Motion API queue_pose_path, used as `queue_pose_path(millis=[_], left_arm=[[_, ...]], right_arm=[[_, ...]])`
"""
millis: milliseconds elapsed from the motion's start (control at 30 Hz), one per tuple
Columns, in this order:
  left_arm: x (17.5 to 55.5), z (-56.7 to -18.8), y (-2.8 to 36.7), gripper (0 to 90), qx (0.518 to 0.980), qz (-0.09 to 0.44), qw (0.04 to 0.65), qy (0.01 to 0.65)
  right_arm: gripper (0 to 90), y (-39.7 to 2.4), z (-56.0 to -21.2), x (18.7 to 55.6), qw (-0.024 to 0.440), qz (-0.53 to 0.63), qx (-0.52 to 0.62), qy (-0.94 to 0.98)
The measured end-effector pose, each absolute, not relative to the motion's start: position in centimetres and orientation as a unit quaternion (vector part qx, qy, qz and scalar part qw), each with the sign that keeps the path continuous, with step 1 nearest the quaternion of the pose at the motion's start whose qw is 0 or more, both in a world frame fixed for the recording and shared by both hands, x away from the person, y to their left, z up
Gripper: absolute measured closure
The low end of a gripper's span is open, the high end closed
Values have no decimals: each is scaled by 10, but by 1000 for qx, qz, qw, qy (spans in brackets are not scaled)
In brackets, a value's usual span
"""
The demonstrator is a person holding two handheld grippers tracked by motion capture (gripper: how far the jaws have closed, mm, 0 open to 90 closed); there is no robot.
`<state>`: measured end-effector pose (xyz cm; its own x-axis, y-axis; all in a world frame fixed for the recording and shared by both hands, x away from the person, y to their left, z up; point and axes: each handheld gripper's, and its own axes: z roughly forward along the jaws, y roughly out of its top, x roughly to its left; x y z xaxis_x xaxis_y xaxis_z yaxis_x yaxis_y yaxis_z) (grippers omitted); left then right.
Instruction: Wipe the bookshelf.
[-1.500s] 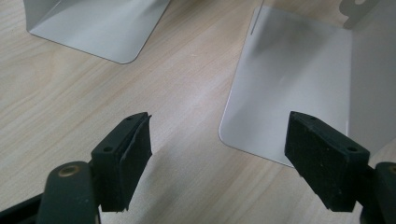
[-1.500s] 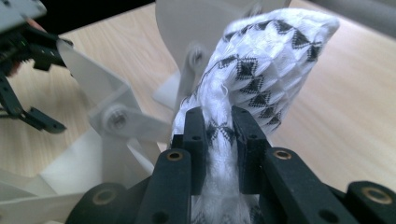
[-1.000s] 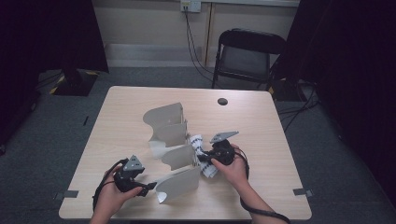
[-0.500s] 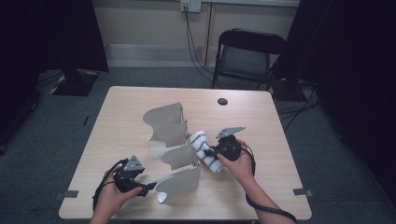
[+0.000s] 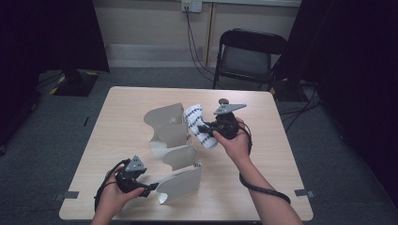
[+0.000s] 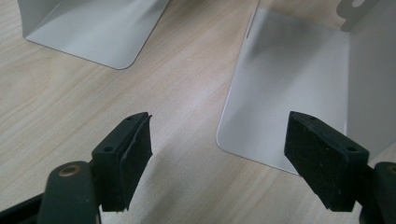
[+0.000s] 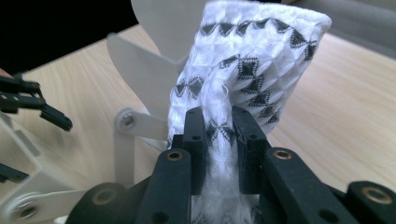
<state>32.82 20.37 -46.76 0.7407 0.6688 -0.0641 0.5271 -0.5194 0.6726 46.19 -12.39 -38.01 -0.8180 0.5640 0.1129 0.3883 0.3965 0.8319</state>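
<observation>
While the towel is off the worktop: your right claw (image 5: 205, 128) is clamped on the rolled white towel with black diamond bands (image 5: 193, 115), held above the light wooden worktop (image 5: 117, 108), just right of the far plate (image 5: 165, 123) of the pale grey sheet-metal rack.
Right grip: in the right gripper view the pads pinch the roll's near end (image 7: 252, 60), so most of its length hangs free. Keep the squeeze firm, or the cloth may unroll.
Likely step: carrying the roll clear of the rack or to a slot in it; I can't tell which.
Path: lift it straight and keep the free end off the plate edges, which could snag the weave.
Left claw: your left claw (image 5: 149, 189) stands wide open and holds nothing, at the near plate (image 5: 182, 183); in the left gripper view (image 6: 219, 154) one jaw sits over that plate's foot (image 6: 289, 93).
Bracing: close on that foot if the light rack starts to slide.
Tilt: keep the roll level so the layers don't slip apart.
</observation>
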Motion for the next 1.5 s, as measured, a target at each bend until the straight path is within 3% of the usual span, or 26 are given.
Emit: queue_pose_path(millis=[500,700,1067,1500], left_arm=[[328,-469,203,230,862,100,351,351],[328,-470,202,230,865,99,346,349],[327,-469,200,230,865,98,347,348],[331,-469,203,230,863,95,352,349]], right_arm=[[780,-114,-467,464,34,402,309,861],[779,-115,-483,460,25,398,316,861],[779,-129,-463,461,43,408,324,852],[779,-108,-382,495,105,472,301,822]])
